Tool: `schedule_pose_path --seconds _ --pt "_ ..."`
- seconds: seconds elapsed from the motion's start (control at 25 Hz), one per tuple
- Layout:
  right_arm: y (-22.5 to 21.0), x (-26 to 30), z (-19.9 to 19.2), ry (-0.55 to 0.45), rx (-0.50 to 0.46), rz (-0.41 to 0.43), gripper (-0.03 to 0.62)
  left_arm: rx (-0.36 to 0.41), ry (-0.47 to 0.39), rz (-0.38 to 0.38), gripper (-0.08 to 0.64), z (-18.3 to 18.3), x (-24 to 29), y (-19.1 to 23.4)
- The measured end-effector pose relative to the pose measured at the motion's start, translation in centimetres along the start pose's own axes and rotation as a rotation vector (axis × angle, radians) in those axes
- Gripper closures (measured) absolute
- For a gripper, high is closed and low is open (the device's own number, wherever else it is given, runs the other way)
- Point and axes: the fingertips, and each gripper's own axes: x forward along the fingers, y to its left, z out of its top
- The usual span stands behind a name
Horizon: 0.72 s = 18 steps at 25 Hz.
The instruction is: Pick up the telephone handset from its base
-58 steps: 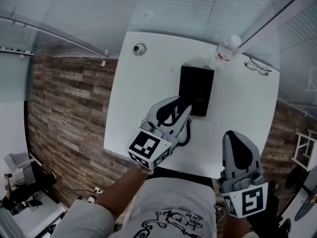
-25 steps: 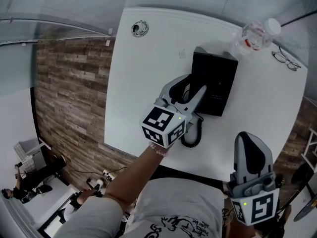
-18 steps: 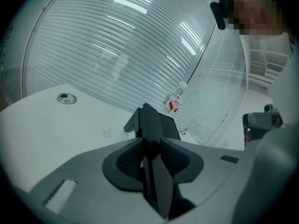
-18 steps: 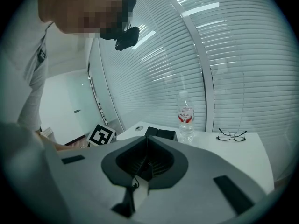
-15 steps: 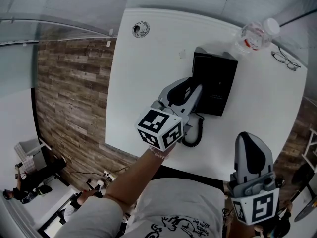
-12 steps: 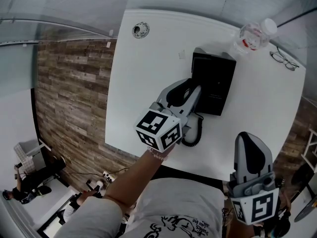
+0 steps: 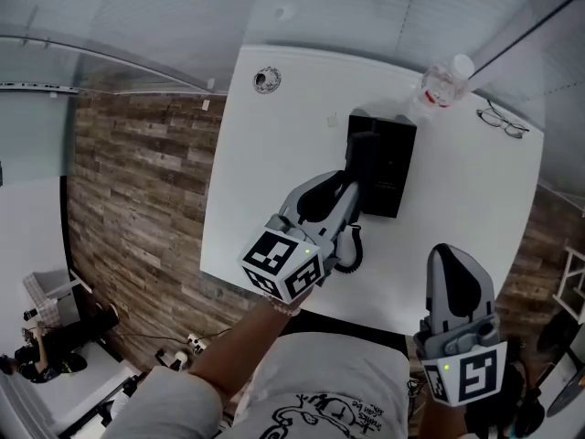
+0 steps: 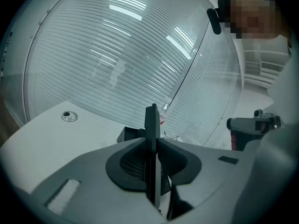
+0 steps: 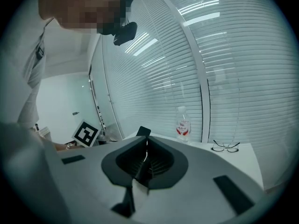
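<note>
The black telephone handset (image 7: 364,161) hangs tilted above the left side of its black base (image 7: 391,167), its lower end between the jaws of my left gripper (image 7: 344,190). Those jaws are closing, and their pads press on the handset. The left gripper view shows the handset (image 8: 152,120) edge-on as a thin dark slab between the pads, with the base (image 8: 128,135) behind it. A coiled black cord (image 7: 351,245) trails down to the table. My right gripper (image 7: 454,262) stays off the table's near edge, shut with nothing in it, as the right gripper view (image 9: 145,147) confirms.
The white table (image 7: 274,172) carries a plastic water bottle (image 7: 437,88) behind the base, a pair of glasses (image 7: 501,122) at the far right and a round cable grommet (image 7: 266,80) at the far left. Slatted blinds stand behind the table.
My left gripper's jaws closed on the handset and raised it off the base. The right gripper rose slightly.
</note>
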Motion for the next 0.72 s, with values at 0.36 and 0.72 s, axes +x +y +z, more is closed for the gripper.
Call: schedule_pose_path --seconds 0.36,0.72 --pt "0.4 -2.6 4.2 -0.062 -0.062 -0.027 0.586 0.026 -0.039 -0.022 0.489 3.3 -4.3 -4.2" --pt "1.5 -5.0 8.0 -0.121 -0.108 -0.034 0.586 0.068 -0.099 -0.051 0.491 7.2 -8.6 -8.7"
